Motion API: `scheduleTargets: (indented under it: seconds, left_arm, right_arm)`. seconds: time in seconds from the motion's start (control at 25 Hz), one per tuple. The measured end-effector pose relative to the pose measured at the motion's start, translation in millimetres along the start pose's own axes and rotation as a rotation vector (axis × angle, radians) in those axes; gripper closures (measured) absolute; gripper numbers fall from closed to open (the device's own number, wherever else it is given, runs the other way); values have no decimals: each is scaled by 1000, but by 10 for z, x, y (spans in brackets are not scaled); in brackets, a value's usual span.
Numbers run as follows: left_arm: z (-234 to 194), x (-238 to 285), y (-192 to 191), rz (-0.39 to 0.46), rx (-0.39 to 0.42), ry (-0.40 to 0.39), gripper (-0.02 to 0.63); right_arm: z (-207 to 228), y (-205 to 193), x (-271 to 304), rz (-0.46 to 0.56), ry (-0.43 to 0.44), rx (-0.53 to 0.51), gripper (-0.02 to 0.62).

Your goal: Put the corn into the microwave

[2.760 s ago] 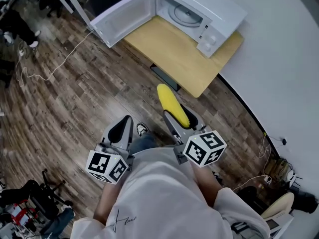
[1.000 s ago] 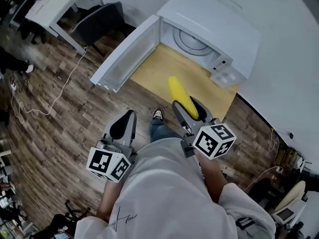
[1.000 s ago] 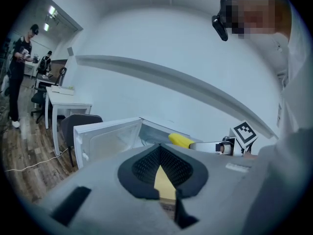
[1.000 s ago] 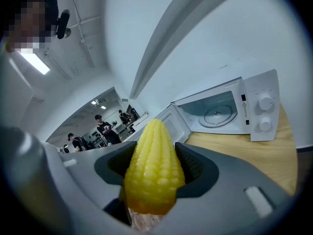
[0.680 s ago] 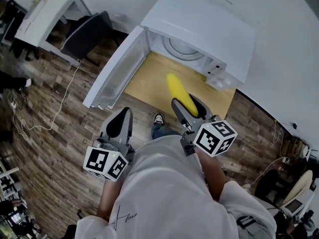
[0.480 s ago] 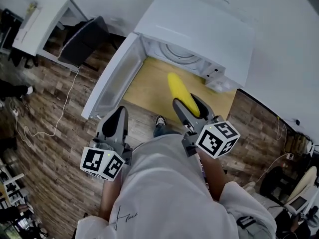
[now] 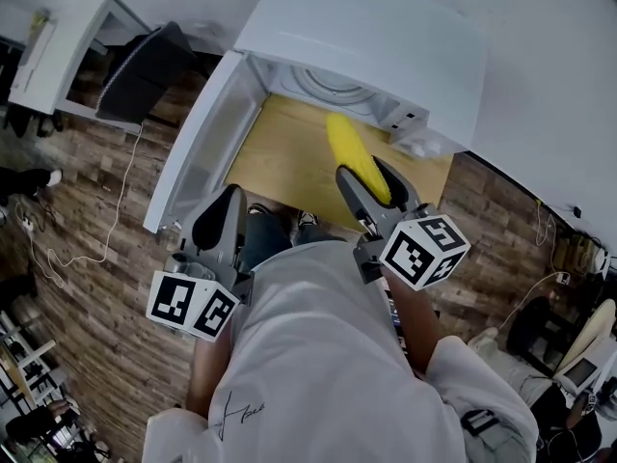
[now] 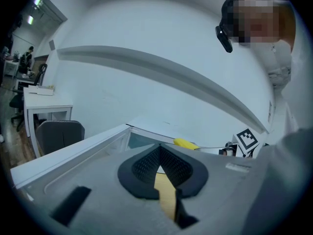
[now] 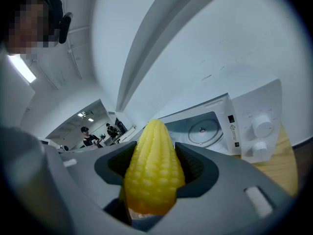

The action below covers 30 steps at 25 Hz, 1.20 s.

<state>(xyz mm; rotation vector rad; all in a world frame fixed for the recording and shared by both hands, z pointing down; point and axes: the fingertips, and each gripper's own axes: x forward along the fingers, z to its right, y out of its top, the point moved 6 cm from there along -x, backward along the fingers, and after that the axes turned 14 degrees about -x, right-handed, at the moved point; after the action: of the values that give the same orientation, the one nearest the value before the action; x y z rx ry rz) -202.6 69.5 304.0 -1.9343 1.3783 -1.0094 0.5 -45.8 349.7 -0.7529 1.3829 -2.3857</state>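
A yellow corn cob (image 7: 355,154) sticks forward out of my right gripper (image 7: 370,176), which is shut on it. It hangs over the wooden table (image 7: 280,162), its tip close to the mouth of the white microwave (image 7: 386,41). The microwave door (image 7: 198,148) stands swung open to the left. In the right gripper view the corn (image 9: 154,173) fills the jaws of the right gripper (image 9: 155,166), with the glass turntable (image 9: 204,129) beyond. My left gripper (image 7: 221,218) is shut on nothing, near the door. The left gripper view shows its jaws (image 8: 160,169) together and the corn (image 8: 186,143) to the right.
A white desk (image 7: 58,41) and a dark chair (image 7: 145,70) stand at the upper left. A cable (image 7: 96,249) trails over the wood floor. The microwave's two knobs (image 9: 261,129) sit right of its cavity. People stand far off in the room (image 9: 88,136).
Both grippers have come closer to the microwave. The corn now reaches over the table to just in front of the opening. Neither gripper's jaws have changed.
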Motion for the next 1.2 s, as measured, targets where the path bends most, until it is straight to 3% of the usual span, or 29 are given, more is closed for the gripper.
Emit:
scheduleTargets:
  seconds: [0.76,1.2]
  left_arm:
    - [10,273,40,-40,13,-91,617]
    - [-108,426,104,-78,16,-105,617]
  right_arm:
    - [317,-71,-45,15,-159,-31,334]
    - [484,-104,176,12,-225,-52,334]
